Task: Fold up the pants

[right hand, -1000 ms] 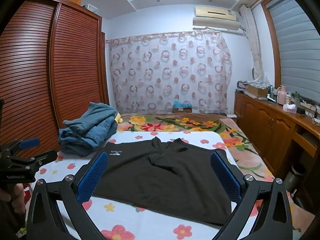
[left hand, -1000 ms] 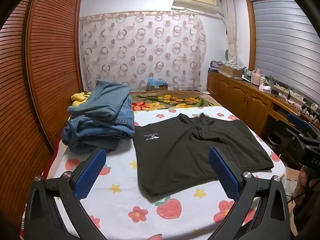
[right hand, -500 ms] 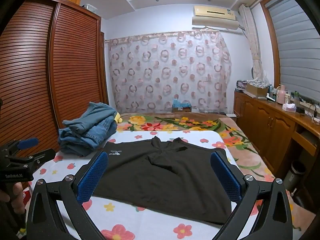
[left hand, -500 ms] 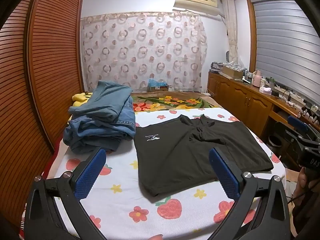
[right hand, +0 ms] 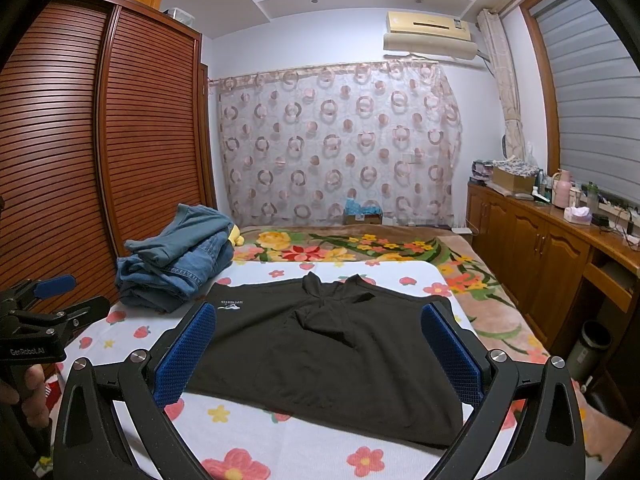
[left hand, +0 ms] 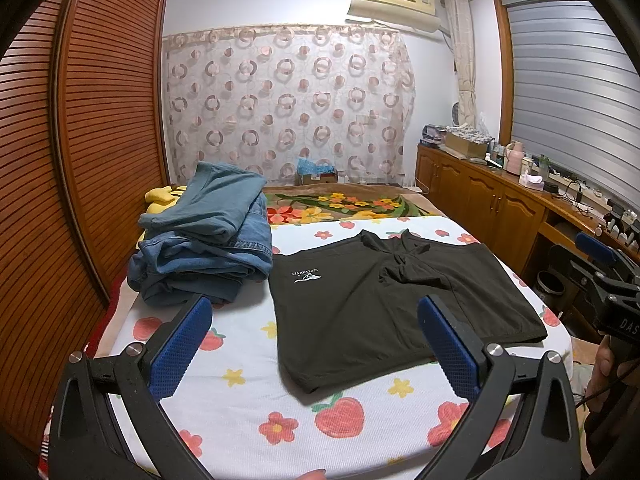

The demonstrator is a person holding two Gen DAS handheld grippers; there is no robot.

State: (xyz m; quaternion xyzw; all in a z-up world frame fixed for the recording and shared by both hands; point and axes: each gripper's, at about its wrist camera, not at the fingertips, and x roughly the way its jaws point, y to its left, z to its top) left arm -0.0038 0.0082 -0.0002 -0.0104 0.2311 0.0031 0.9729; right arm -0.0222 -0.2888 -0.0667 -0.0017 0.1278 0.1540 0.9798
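A pair of dark shorts-style pants with a small white logo lies spread flat on the bed, also in the right wrist view. My left gripper is open and empty, held above the bed's near edge, short of the pants. My right gripper is open and empty, held over the near side of the pants. Each gripper shows at the edge of the other's view: the right one, the left one.
A pile of folded blue jeans sits on the bed's left side, against the wooden wardrobe. The bed sheet has fruit and flower prints. A wooden cabinet with clutter runs along the right.
Both grippers drifted very slightly; the view shifted a little. The pants and jeans have not moved, and both grippers stay open.
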